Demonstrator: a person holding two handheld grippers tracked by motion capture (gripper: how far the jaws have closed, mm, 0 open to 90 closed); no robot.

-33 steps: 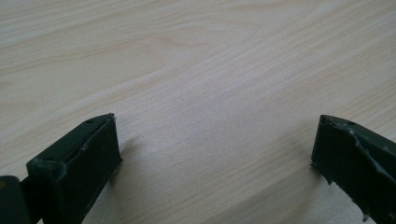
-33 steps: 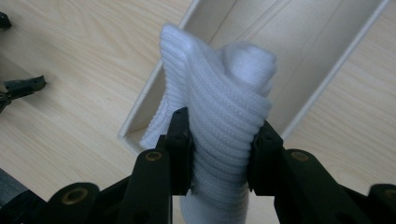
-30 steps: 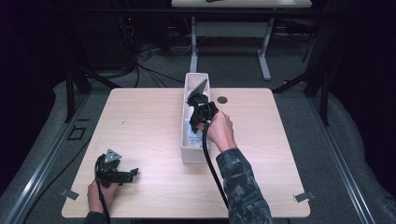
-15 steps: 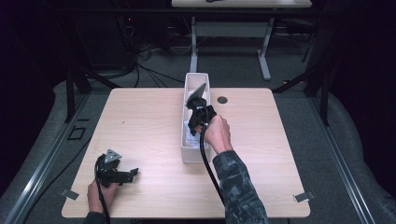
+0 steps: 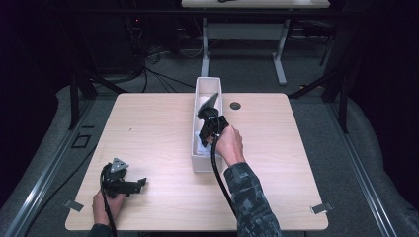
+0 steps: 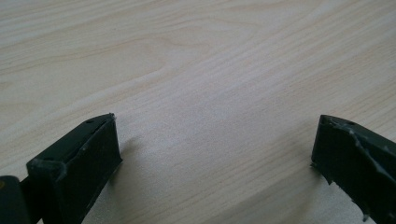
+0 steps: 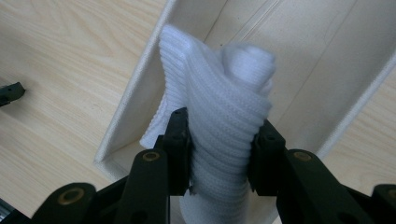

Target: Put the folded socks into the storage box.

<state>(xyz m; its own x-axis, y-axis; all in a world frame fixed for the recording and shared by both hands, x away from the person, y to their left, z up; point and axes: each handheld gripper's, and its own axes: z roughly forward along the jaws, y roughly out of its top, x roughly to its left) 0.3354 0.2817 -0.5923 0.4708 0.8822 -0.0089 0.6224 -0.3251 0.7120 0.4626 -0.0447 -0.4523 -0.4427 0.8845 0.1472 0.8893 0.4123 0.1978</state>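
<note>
A white ribbed knitted cloth, rolled up [image 7: 222,126], is pinched at its middle by the right gripper [image 7: 219,154] above the long white plastic bin [image 5: 197,148]. It is judged soft and light. Its long axis points away along the jaws. The left gripper [image 6: 215,154] is spread over the pale wooden table [image 5: 148,123].

Wooden table [image 5: 158,128] bearing white bin [image 5: 199,163].

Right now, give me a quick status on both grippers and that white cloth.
Right gripper shut on white cloth, held over the long white bin. Left gripper open, empty, low over bare table. Nothing in the way.
</note>
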